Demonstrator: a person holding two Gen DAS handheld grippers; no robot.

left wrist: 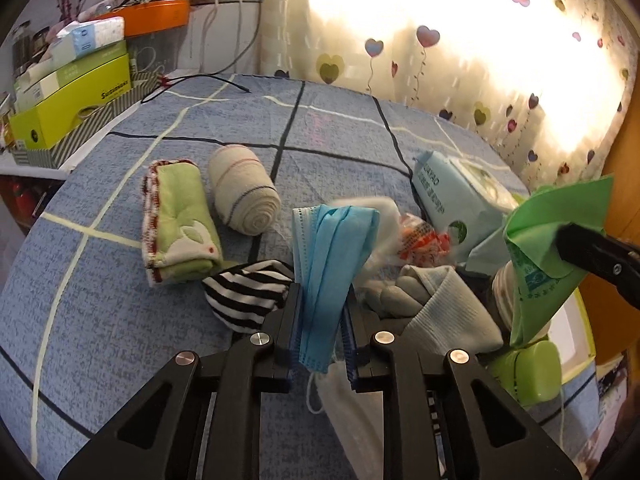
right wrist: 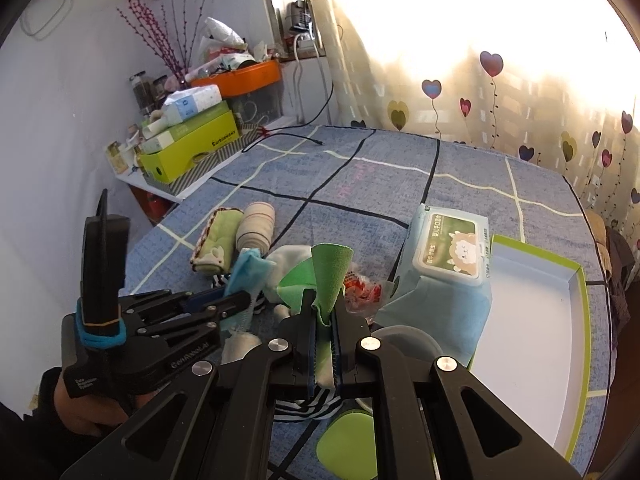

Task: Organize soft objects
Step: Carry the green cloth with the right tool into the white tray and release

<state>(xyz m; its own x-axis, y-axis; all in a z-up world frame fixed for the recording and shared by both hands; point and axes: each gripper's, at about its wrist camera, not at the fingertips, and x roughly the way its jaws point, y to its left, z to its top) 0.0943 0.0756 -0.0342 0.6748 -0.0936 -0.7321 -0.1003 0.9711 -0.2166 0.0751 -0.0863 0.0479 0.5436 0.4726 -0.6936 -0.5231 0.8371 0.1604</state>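
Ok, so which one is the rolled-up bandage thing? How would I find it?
Look at the blue checked bedspread; at the left end of the pile lies a folded green bunny towel. Right beside it is the cream rolled bandage, a fat cylinder showing a spiral end and thin stripes, the only rolled-up thing there.

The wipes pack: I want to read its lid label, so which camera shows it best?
The right wrist view: the wipes pack faces the camera, its lid and sheep picture plainly visible. In the left wrist view the pack is seen slantwise, its lid washed out by glare.
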